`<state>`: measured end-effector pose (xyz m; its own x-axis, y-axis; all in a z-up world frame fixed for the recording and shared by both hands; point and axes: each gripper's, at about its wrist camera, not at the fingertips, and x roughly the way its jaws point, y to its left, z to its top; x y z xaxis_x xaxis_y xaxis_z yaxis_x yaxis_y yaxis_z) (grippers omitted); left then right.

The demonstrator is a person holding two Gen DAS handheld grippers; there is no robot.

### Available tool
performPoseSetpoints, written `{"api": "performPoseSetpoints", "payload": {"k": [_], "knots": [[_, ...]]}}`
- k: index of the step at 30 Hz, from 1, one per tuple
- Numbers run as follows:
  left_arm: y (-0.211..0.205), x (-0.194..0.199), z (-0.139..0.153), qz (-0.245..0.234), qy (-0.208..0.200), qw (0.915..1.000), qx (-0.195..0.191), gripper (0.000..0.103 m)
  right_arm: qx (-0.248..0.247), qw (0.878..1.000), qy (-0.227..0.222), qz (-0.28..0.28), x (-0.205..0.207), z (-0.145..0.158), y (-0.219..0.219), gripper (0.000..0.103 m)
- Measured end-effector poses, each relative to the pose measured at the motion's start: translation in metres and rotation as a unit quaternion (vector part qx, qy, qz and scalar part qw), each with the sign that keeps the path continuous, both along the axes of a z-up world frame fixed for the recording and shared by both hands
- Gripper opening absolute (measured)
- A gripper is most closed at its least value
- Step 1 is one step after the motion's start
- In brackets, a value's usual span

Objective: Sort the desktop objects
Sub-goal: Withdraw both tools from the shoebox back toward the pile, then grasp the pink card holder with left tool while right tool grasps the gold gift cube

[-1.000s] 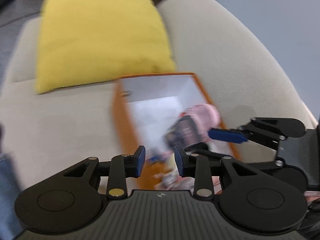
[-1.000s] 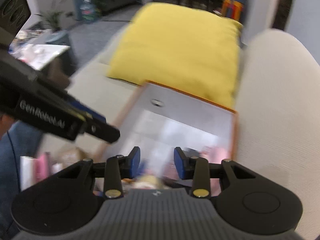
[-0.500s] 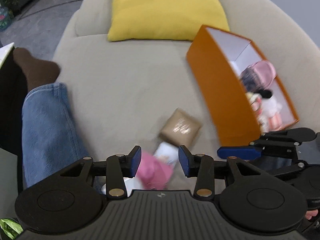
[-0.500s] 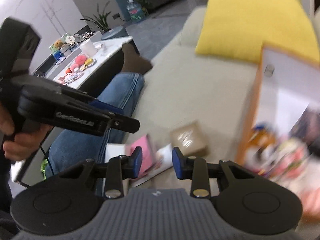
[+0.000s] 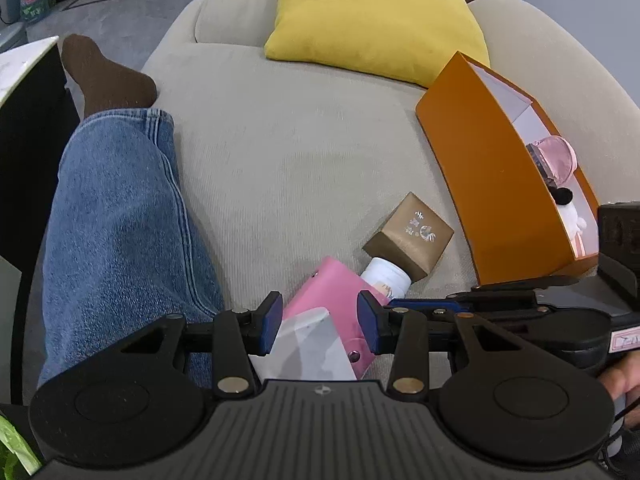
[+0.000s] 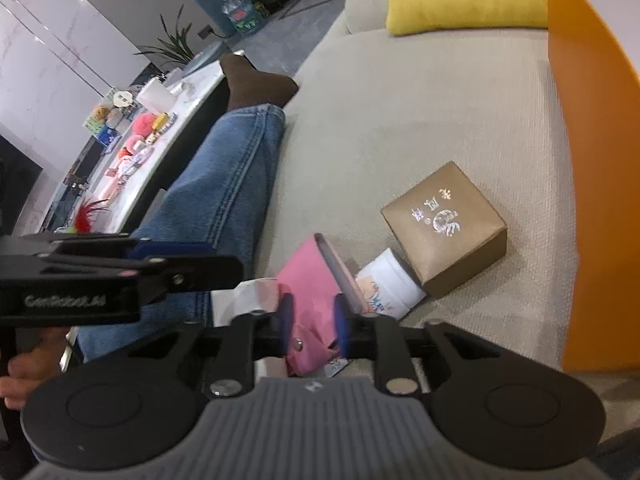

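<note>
Beige sofa seat (image 5: 304, 152) carrying pink wallet (image 6: 316, 280), long axis running away from right gripper (image 6: 313, 325), narrowed fingers straddling its near end, left gripper (image 5: 319, 322) wide, hovering above.

Seating surface: a beige fabric sofa (image 5: 288, 152) with ribbed upholstery and a rounded backrest. A yellow cushion (image 5: 372, 16) rests against the backrest. Beside the sofa stands a low table (image 6: 168, 128) — white marble-pattern top, dark sides. Floor (image 5: 120, 4): grey, glossy. Far wall — white panels (image 6: 52, 40), with potted plants (image 6: 176, 44) in front.
</note>
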<state>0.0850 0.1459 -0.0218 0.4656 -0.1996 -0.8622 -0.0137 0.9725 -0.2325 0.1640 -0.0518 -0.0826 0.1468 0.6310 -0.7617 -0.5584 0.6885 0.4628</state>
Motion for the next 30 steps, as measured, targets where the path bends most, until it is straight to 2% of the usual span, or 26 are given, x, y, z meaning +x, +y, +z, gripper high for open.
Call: {"api": "performPoseSetpoints", "payload": {"k": [1, 2, 5, 8, 10, 13, 16, 21, 23, 28, 30], "knots": [[0.001, 0.001, -0.002, 0.0, 0.001, 1.0, -0.002, 0.048, -0.001, 1.0, 0.005, 0.002, 0.0, -0.002, 0.0, 0.008], [0.001, 0.002, -0.003, 0.0, 0.003, 1.0, -0.005, 0.048, -0.002, 1.0, 0.009, 0.002, 0.001, -0.004, 0.0, 0.0], [0.002, 0.004, -0.003, 0.003, 0.004, 0.9999, -0.01, 0.048, 0.005, 1.0, 0.01, 0.004, -0.001, -0.003, -0.001, 0.0], [0.004, 0.005, -0.001, 0.009, 0.006, 0.9999, -0.007, 0.048, 0.005, 1.0, -0.015, 0.005, -0.003, 0.006, -0.001, 0.0], [0.003, 0.005, 0.0, 0.009, 0.007, 0.9999, -0.004, 0.048, -0.007, 1.0, -0.027, 0.003, -0.001, 0.008, -0.001, 0.007], [0.001, 0.003, 0.0, 0.008, 0.006, 0.9999, 0.005, 0.048, -0.018, 0.999, -0.029, -0.001, 0.002, 0.002, -0.001, 0.028], [-0.002, 0.002, -0.002, 0.005, 0.006, 1.0, 0.006, 0.048, -0.023, 1.0, -0.021, 0.001, 0.006, -0.006, 0.0, 0.029], [0.0, 0.004, -0.005, 0.011, 0.009, 0.9998, -0.011, 0.048, -0.006, 1.0, -0.001, -0.014, 0.008, -0.009, -0.008, 0.005], [0.001, 0.006, -0.003, 0.016, 0.007, 0.9997, -0.017, 0.048, 0.008, 1.0, -0.001, -0.02, 0.008, -0.002, -0.01, 0.004], [0.014, 0.014, 0.011, 0.048, -0.004, 0.9978, -0.046, 0.048, 0.026, 0.999, -0.044, -0.015, 0.005, 0.023, 0.0, 0.002], [0.022, 0.016, 0.019, 0.068, -0.013, 0.9957, -0.062, 0.048, 0.036, 0.996, -0.076, -0.018, 0.005, 0.039, 0.003, 0.002]]}}
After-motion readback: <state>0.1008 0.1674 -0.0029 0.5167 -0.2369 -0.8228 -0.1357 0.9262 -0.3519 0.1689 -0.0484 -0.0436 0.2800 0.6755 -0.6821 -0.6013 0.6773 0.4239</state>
